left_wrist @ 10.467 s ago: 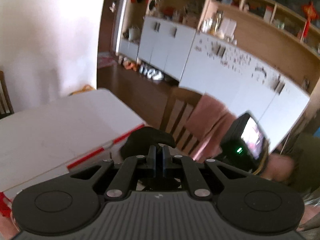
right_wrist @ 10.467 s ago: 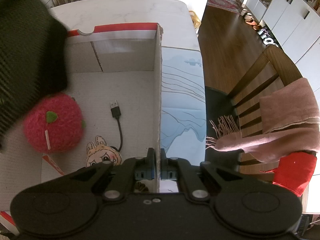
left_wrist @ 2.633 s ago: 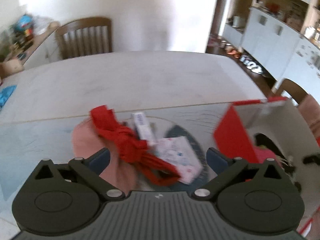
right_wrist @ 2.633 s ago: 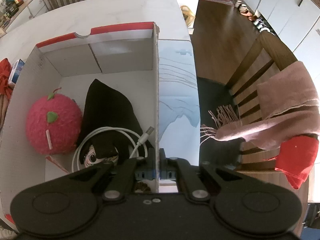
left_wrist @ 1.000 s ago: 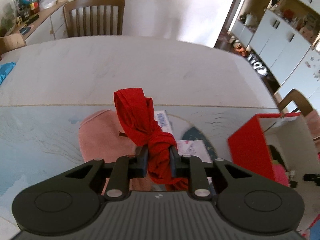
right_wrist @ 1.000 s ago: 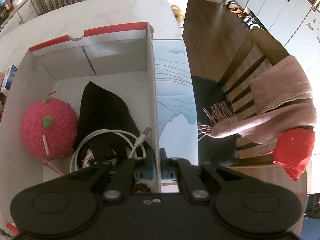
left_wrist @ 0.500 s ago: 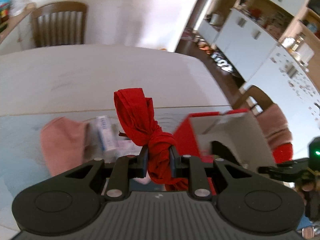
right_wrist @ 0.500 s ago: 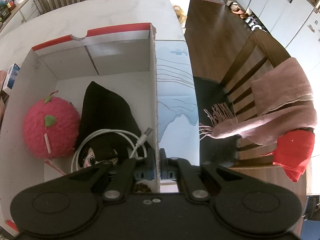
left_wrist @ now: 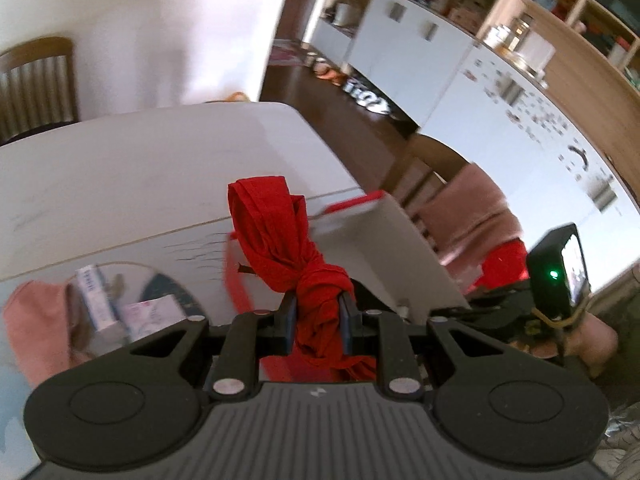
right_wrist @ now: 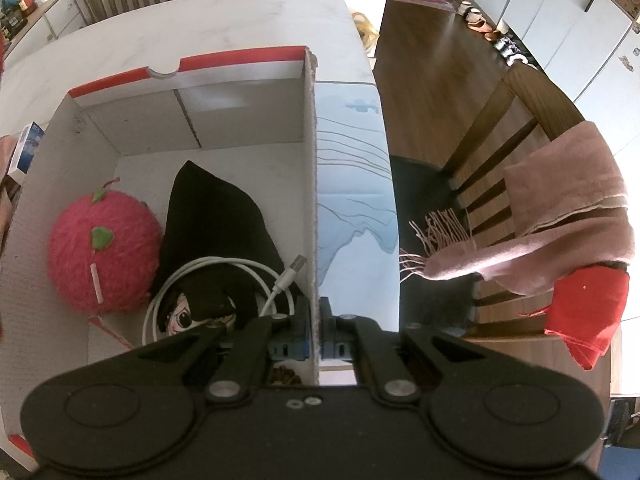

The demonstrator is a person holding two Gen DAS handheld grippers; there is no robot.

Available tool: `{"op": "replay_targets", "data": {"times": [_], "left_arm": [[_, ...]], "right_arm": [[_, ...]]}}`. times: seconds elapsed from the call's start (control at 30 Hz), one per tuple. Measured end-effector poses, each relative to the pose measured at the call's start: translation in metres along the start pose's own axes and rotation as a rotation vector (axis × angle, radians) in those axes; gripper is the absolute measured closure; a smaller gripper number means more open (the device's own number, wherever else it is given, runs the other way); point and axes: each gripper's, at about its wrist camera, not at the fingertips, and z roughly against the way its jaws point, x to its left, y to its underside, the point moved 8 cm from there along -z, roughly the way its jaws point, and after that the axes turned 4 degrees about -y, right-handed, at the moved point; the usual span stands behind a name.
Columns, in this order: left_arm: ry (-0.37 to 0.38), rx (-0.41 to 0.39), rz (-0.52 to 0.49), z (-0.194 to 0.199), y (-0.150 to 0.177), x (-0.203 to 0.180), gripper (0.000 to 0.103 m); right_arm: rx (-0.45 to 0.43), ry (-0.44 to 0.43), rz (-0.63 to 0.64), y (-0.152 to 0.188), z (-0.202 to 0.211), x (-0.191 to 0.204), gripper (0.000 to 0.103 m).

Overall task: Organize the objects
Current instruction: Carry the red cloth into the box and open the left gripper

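Note:
My left gripper (left_wrist: 318, 314) is shut on a knotted red cloth (left_wrist: 280, 236), held up in the air above the table. Behind the cloth is the red and white cardboard box (left_wrist: 384, 232). My right gripper (right_wrist: 314, 328) is shut on the box's right wall (right_wrist: 310, 184), one finger inside and one outside. Inside the box lie a pink fuzzy ball (right_wrist: 102, 256), a black cloth (right_wrist: 216, 220), a white cable (right_wrist: 224, 268) and a small cartoon figure (right_wrist: 188, 316). The other gripper's camera (left_wrist: 560, 272) shows at the right of the left wrist view.
On the table's left lie a pink cloth (left_wrist: 36, 320), a small white box (left_wrist: 94, 300) and a patterned packet (left_wrist: 148, 316). A wooden chair (right_wrist: 516, 128) draped with a pink scarf (right_wrist: 560, 216) and a red cloth (right_wrist: 588, 312) stands right of the table. Another chair (left_wrist: 36, 80) is at the far side.
My left gripper has carried the red cloth up and to the right, away from the pink cloth and toward the box. My right gripper has stayed clamped on the box wall.

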Motion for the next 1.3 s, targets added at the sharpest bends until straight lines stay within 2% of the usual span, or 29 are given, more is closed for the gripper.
{"op": "replay_targets", "data": {"times": [0.23,0.47,0.77,1.07,1.17,1.23,1.3], "left_arm": [[0.066,0.051,-0.097,-0.034,0.004,-0.053,0.083],[0.08,0.114,-0.172,-0.077,0.018,-0.086,0.083],[0.03,0.204,-0.208,-0.128,0.035,-0.089,0.083],[-0.006,0.247,-0.221,-0.151,0.04,-0.085,0.083],[0.005,0.249,-0.217,-0.151,0.041,-0.085,0.083],[0.003,0.245,-0.224,-0.15,0.04,-0.085,0.081],[0.006,0.241,-0.223,-0.146,0.041,-0.084,0.069]], "right_arm": [[-0.004,-0.005,0.012,-0.001,0.001,0.002,0.102],[-0.008,-0.008,0.022,-0.001,0.001,0.003,0.102],[-0.013,-0.006,0.032,-0.002,0.003,0.004,0.102],[-0.005,-0.012,0.032,-0.001,0.002,0.005,0.102],[-0.004,-0.013,0.029,-0.001,0.001,0.004,0.102],[-0.004,-0.014,0.028,-0.001,0.0,0.004,0.102],[-0.003,-0.015,0.027,-0.002,0.0,0.004,0.102]]}}
